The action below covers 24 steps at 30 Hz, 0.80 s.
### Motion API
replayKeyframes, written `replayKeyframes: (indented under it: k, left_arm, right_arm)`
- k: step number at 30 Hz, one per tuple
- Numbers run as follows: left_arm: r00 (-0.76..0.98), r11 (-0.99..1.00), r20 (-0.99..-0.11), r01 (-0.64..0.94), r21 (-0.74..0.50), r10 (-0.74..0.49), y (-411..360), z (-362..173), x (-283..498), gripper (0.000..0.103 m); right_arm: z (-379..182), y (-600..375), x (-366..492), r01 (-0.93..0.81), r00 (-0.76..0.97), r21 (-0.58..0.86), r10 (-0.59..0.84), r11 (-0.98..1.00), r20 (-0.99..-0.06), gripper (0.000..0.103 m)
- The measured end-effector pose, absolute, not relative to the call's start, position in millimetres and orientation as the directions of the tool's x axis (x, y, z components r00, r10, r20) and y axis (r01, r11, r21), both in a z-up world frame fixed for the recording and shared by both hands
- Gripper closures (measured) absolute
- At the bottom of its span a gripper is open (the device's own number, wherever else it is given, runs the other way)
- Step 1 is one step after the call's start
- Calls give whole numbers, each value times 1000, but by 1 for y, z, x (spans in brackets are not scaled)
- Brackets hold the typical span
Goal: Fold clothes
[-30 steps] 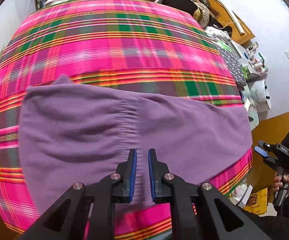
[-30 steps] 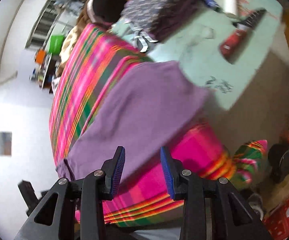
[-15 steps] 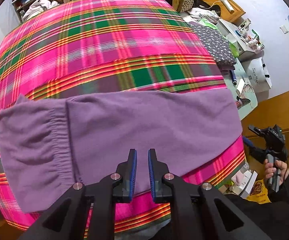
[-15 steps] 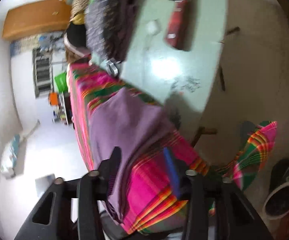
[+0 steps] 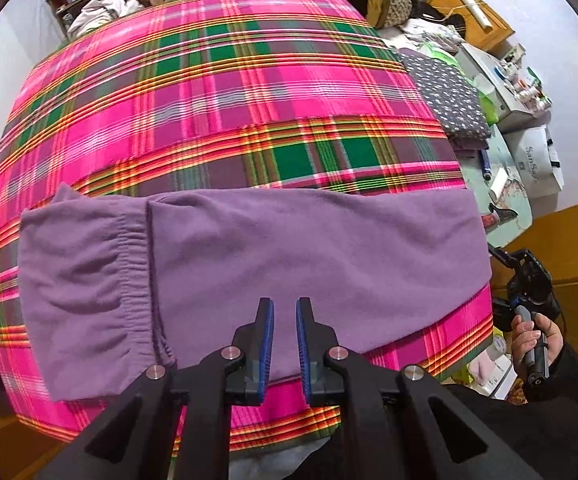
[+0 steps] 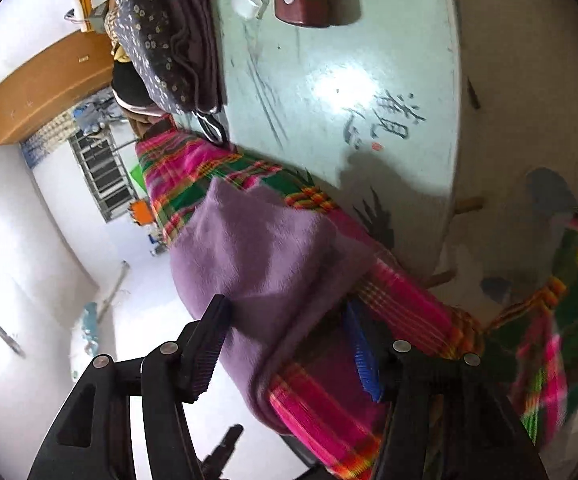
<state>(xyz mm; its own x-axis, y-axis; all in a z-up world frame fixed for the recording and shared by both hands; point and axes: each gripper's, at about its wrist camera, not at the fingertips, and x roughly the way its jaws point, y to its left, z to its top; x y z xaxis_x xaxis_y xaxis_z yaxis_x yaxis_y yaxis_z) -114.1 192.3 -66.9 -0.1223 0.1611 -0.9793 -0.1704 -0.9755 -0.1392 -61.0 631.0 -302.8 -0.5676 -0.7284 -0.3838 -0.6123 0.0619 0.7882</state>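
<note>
- A pink plaid blanket (image 5: 225,92) covered the bed.
- Purple trousers (image 5: 289,256) lay folded across its near edge.
- The right gripper (image 6: 289,350), jaws opening wide, straddled the trousers' end.
- The left gripper (image 5: 285,344) hovered above, nearly closed, empty.

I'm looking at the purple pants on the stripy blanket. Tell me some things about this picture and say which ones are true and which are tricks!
1. The purple pants lie on a pink and green checked blanket. True.
2. The left gripper is clamping the pants. False: nothing is between its nearly closed fingers.
3. The right gripper has its fingers wide apart, around the pants' edge. True.
4. The pants are rolled into a ball. False: they lie flat, folded over.
</note>
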Motion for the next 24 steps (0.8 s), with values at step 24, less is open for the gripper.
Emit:
replayKeyframes:
  k: [24]
  left_arm:
    - [-146,-984,-984,-160,-74,98,187,-51,-103,92]
  right_arm:
    - [-324,628,-59,-577,-657,785,-700,226,-281,60]
